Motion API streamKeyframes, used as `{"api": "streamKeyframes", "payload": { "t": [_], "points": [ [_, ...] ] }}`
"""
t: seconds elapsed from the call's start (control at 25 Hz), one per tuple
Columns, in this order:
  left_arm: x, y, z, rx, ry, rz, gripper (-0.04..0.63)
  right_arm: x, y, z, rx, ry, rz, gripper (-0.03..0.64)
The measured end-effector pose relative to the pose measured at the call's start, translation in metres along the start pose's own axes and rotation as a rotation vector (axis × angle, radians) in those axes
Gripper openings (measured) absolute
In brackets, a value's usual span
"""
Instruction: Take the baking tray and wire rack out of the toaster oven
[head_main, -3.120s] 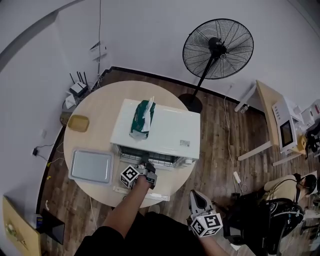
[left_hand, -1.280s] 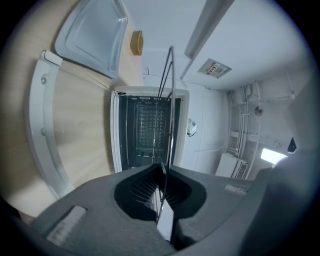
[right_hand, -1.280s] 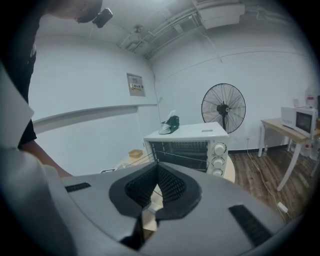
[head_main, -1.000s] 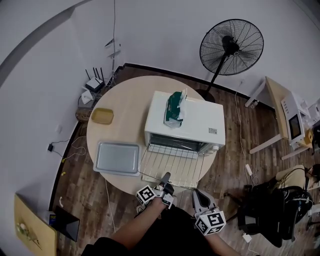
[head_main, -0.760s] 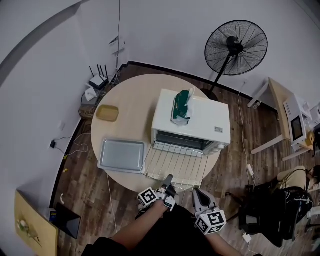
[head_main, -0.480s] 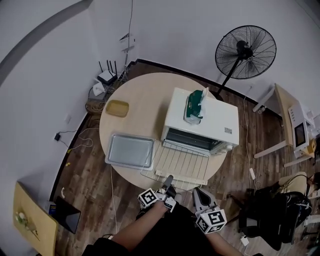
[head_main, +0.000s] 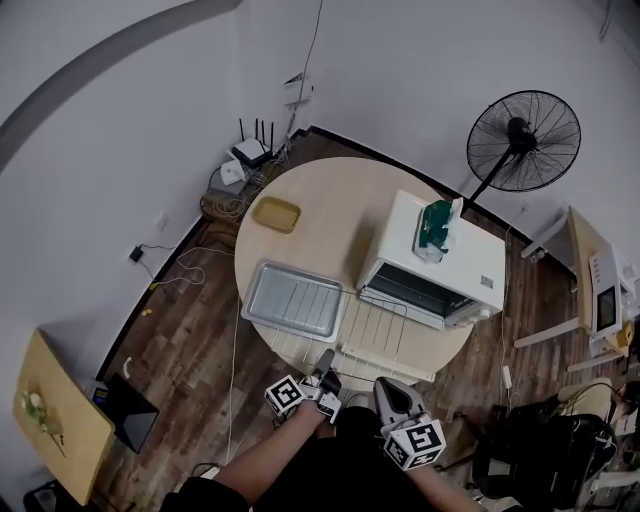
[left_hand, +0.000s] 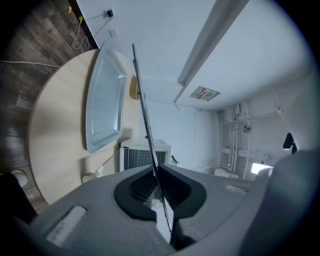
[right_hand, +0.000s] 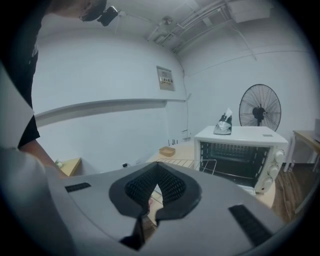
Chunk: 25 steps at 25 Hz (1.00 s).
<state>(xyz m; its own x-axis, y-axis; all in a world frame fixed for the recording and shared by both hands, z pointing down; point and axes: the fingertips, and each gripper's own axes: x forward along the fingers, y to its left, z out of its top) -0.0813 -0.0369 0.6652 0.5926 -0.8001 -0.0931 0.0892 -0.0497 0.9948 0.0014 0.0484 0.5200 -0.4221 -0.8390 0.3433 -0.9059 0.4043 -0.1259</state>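
Observation:
The wire rack (head_main: 372, 327) hangs level in front of the white toaster oven (head_main: 447, 262), its far end just outside the open mouth, above the dropped door (head_main: 386, 362). My left gripper (head_main: 324, 360) is shut on the rack's near edge; in the left gripper view the rack's wire (left_hand: 145, 112) runs edge-on between the pads (left_hand: 172, 187) of the left gripper (left_hand: 153, 167). On the table, left of the oven, lies the baking tray (head_main: 293, 300), also in the left gripper view (left_hand: 105, 97). My right gripper (head_main: 381, 392) is shut with nothing in it, below the table's edge. The right gripper view has the gripper (right_hand: 156, 167), the oven (right_hand: 240, 150) and the rack (right_hand: 182, 162).
A round wooden table (head_main: 330, 215) carries a small yellow dish (head_main: 276, 214). A green packet (head_main: 436, 225) sits on the oven's top. A standing fan (head_main: 522, 140) is behind, routers and cables (head_main: 250, 155) on the floor to the left, a side table with a microwave (head_main: 605, 310) to the right.
The rack has slid out of the oven towards me, held in the left gripper. Both grippers have drawn back from the table and the whole scene has shifted right and farther away.

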Motion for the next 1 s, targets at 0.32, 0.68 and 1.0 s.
{"api": "streamKeyframes", "payload": {
  "t": [0.32,0.68,1.0],
  "points": [
    [-0.005,0.006,0.067,0.033,-0.074,0.011,0.018,0.019,0.004,0.001,-0.019,0.027,0.037,0.000],
    [0.010,0.033,0.124,0.108,-0.137,0.091,0.020,0.052,-0.034,0.019,-0.042,0.026,0.055,0.000],
    [0.022,0.057,0.151,0.131,-0.159,0.148,0.018,0.071,-0.067,0.023,-0.023,0.047,0.037,0.000]
  ]
}}
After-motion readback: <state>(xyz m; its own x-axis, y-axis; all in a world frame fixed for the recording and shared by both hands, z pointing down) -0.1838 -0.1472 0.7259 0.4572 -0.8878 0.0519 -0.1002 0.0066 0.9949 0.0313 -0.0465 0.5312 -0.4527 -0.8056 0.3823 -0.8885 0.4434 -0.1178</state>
